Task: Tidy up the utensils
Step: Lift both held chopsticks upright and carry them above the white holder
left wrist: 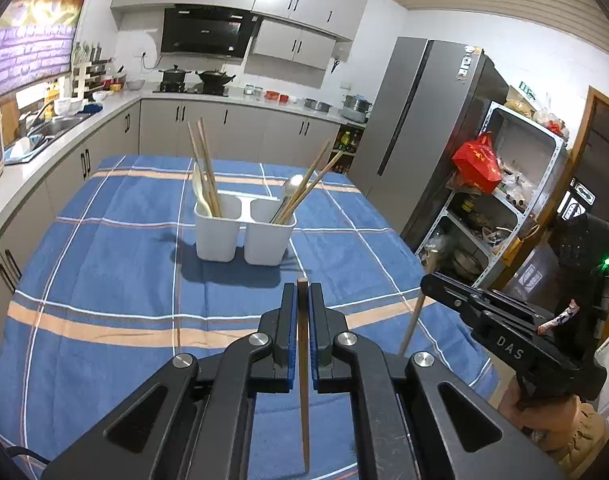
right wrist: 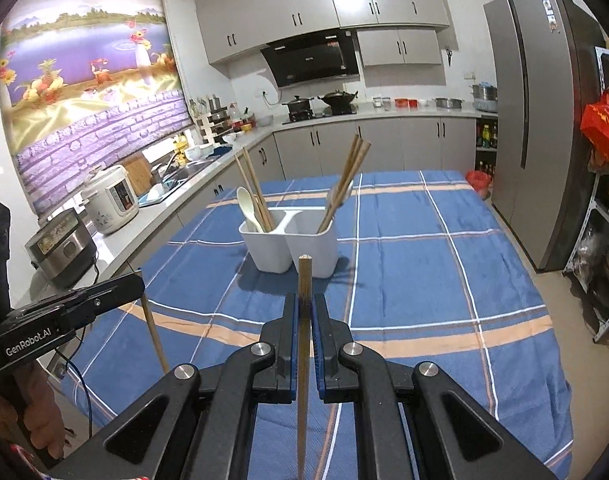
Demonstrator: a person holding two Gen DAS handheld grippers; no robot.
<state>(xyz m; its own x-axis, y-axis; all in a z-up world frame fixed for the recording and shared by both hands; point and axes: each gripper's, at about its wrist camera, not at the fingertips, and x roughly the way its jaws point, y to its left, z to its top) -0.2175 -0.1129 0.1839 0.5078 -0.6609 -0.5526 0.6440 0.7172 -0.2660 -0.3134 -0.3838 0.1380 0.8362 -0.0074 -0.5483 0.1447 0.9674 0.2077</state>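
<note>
Blue tablecloth with white and peach stripes — white holder, tan wooden chopsticks.

Wooden chopsticks upright; white two-cup holder holds more.

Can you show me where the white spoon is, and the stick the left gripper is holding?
white spoon [right wrist: 246, 203], right wrist view, on its bowl.
chopstick [left wrist: 303, 344], left wrist view, on its shaft.

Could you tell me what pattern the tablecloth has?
Blue tablecloth with white and peach plaid stripes; right wrist view.
</note>
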